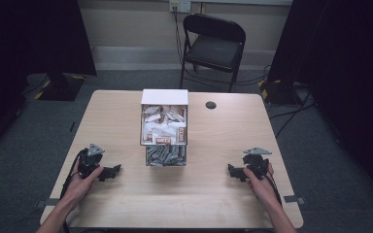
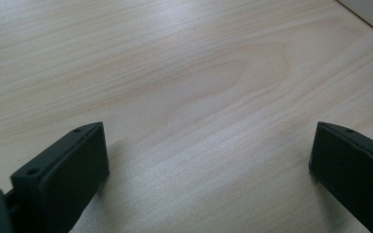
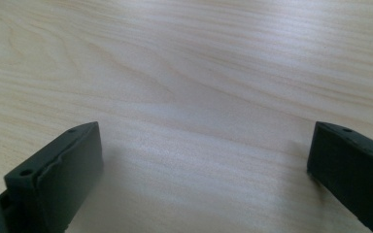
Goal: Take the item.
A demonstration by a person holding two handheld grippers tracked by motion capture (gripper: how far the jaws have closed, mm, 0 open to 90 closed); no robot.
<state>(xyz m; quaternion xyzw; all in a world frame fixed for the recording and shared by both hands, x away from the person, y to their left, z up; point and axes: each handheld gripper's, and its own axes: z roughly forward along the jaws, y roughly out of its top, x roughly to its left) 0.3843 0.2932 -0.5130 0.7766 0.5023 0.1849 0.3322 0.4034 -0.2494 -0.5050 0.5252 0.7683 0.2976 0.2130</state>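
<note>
A clear box (image 1: pixel 164 129) with a raised white lid stands at the middle of the wooden table (image 1: pixel 126 194). Small packets fill its rear part and several grey pieces fill its front compartment (image 1: pixel 165 155). My left gripper (image 1: pixel 115 169) rests on the table left of the box, held by a hand, jaws pointing right. My right gripper (image 1: pixel 231 170) rests right of the box, jaws pointing left. In both gripper views the black jaws stand wide apart over bare wood, left gripper (image 2: pixel 209 150) and right gripper (image 3: pixel 206 150) both open with nothing between them.
A small black round spot (image 1: pixel 211 105) lies on the table behind and right of the box. A black folding chair (image 1: pixel 213 46) stands beyond the far edge. Cables run on the grey floor at the right. Dark curtains flank the room.
</note>
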